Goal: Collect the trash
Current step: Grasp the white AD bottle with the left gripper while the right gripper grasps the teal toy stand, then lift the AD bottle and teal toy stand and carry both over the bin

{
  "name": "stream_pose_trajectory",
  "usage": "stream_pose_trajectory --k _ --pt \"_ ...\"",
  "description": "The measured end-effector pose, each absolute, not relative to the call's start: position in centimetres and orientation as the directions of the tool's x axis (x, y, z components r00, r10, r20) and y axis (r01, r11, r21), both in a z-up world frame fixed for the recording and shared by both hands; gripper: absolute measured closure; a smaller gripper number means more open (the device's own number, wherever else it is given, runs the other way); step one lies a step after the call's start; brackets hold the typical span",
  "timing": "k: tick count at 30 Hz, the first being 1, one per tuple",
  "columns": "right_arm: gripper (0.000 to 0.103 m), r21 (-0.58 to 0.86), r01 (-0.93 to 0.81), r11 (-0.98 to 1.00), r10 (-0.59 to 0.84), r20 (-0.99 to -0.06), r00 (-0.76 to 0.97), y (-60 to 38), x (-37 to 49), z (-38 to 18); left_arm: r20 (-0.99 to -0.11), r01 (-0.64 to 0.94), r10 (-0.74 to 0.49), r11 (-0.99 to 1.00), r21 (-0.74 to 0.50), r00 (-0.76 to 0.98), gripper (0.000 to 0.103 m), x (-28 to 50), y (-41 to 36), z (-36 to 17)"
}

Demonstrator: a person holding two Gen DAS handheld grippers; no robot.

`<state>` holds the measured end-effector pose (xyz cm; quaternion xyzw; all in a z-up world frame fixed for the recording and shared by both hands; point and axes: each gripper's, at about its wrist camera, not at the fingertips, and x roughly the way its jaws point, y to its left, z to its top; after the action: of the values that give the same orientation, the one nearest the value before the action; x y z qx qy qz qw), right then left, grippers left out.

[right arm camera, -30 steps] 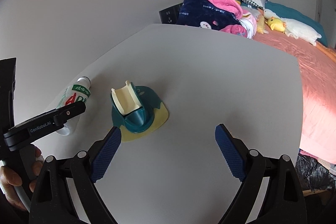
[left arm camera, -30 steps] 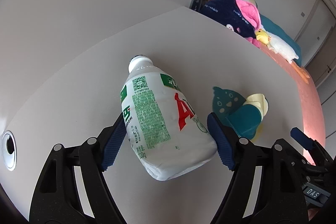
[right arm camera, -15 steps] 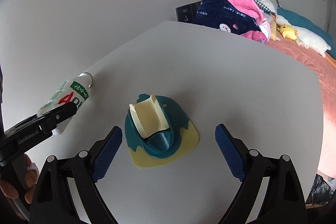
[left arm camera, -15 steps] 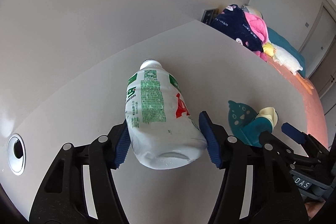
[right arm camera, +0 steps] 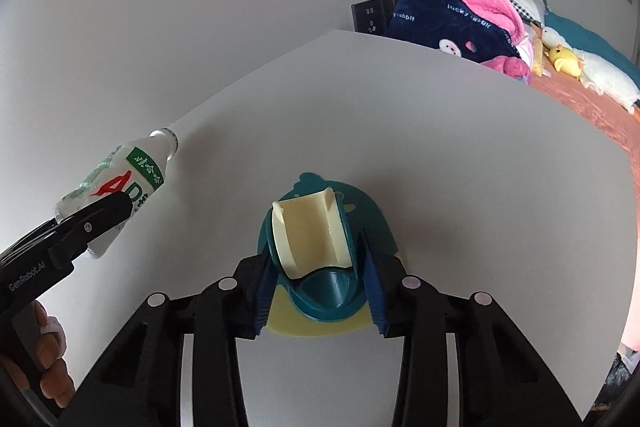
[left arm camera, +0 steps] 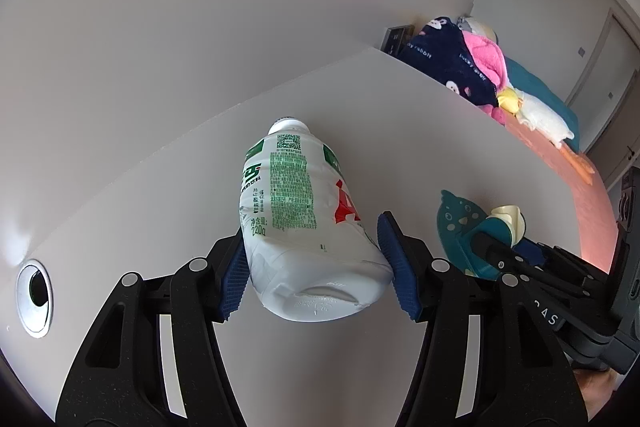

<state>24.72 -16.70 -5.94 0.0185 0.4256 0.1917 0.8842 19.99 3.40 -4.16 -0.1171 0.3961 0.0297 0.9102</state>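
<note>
Two tongs work: left tongs (left arm camera: 316,267) pinch the white bottle (left arm camera: 304,219); right tongs (right arm camera: 318,291) are closing around the teal holder (right arm camera: 320,267) on the counter (right arm camera: 480,187).

Between the jaws in the left wrist view, the bottle (left arm camera: 298,227) hides the table (left arm camera: 400,131) beneath. In the right wrist view, the teal holder's (right arm camera: 320,263) sides sit behind both pads (right arm camera: 262,303); contact there is apparently unclear. The hand (right arm camera: 48,363) left of the jaws is cut off.

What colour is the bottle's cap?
White, like the bottle body; the cap shows best in the left wrist view.
</note>
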Motion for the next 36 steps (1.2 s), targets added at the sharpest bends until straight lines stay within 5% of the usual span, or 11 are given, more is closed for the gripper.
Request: stream_pose_trajectory --k 36 --pt "0.064 0.261 -0.279 0.924 0.382 -0.652 0.655 -23.5 16.4 0.2 -0.676 -0.012 -0.135 0.978 -0.208 0.724 0.044 14.5 -2.7 0.6"
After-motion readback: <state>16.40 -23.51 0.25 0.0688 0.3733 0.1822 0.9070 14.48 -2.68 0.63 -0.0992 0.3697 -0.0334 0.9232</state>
